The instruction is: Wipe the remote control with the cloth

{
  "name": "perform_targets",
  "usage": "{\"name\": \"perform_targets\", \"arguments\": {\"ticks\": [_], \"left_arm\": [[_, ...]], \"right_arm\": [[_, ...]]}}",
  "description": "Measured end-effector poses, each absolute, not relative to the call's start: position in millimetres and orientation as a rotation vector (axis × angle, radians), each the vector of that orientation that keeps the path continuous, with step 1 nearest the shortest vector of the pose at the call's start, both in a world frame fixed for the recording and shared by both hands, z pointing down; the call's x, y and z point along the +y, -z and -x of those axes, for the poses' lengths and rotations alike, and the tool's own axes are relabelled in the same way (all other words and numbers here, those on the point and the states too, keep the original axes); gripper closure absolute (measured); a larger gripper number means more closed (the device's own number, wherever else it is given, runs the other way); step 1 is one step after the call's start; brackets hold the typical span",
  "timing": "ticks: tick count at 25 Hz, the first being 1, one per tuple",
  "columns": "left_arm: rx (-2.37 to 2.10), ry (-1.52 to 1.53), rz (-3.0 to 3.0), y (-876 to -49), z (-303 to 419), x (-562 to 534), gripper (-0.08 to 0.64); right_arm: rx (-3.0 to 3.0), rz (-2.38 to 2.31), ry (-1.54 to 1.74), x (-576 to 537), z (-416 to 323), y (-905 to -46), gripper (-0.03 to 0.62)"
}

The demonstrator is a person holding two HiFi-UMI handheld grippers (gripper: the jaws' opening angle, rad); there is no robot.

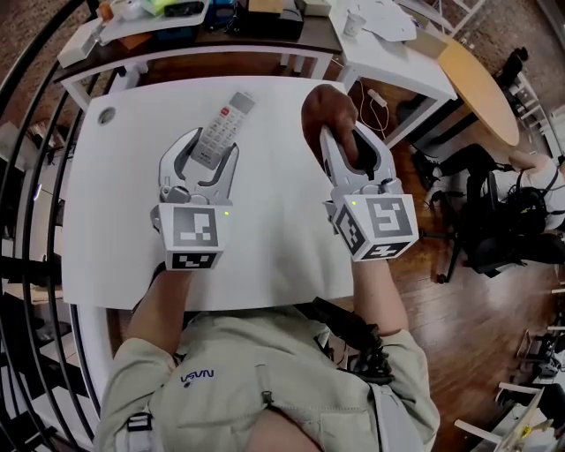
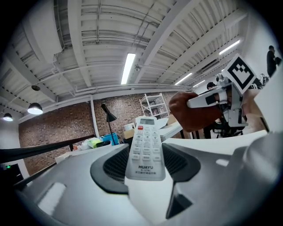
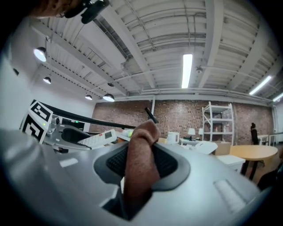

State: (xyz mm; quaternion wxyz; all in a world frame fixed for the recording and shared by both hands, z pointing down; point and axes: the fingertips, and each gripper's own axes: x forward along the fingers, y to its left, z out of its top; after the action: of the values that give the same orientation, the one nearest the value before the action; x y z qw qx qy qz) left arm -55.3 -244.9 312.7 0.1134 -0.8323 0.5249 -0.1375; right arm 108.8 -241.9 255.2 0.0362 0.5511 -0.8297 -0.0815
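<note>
Both grippers are raised above the white table (image 1: 115, 203) and point level. My left gripper (image 1: 209, 146) is shut on the lower end of a white remote control (image 1: 225, 124), buttons facing up; the left gripper view shows the remote (image 2: 146, 148) lying flat between the pads of that gripper (image 2: 146, 167). To the right, my right gripper (image 1: 344, 139) is shut on a brown cloth (image 1: 328, 110), which bunches up past the fingertips. In the right gripper view the cloth (image 3: 139, 159) fills the gap of the gripper (image 3: 142, 167). The remote and the cloth are apart.
Behind the table stands a cluttered desk (image 1: 177, 22) and a white side table (image 1: 388, 48) with a dangling cable (image 1: 380, 104). A round wooden table (image 1: 481, 88), a black chair (image 1: 494, 221) and a seated person (image 1: 534, 177) are at the right. Black railings (image 1: 31, 194) run along the left.
</note>
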Motion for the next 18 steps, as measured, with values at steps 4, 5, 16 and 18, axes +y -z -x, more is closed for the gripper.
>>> {"name": "perform_targets", "arguments": {"ticks": [4,5,16,18], "left_arm": [[1.577,0.361,2.422,-308,58,-236,0.315],[1.569,0.355,2.414,-308,57,-234,0.316],[1.417,0.298,2.29,-276,34,-207,0.316],[1.438,0.283,2.286,-273,33,-204,0.316]], "right_arm": [[-2.563,-1.666,0.361,-228,-94,-239,0.468],[-2.565,-1.659,0.386,-226,-91,-236,0.468],[-2.572,-1.554,0.597,-207,-52,-216,0.468],[-2.574,-1.519,0.652,-201,-40,-213,0.468]]}}
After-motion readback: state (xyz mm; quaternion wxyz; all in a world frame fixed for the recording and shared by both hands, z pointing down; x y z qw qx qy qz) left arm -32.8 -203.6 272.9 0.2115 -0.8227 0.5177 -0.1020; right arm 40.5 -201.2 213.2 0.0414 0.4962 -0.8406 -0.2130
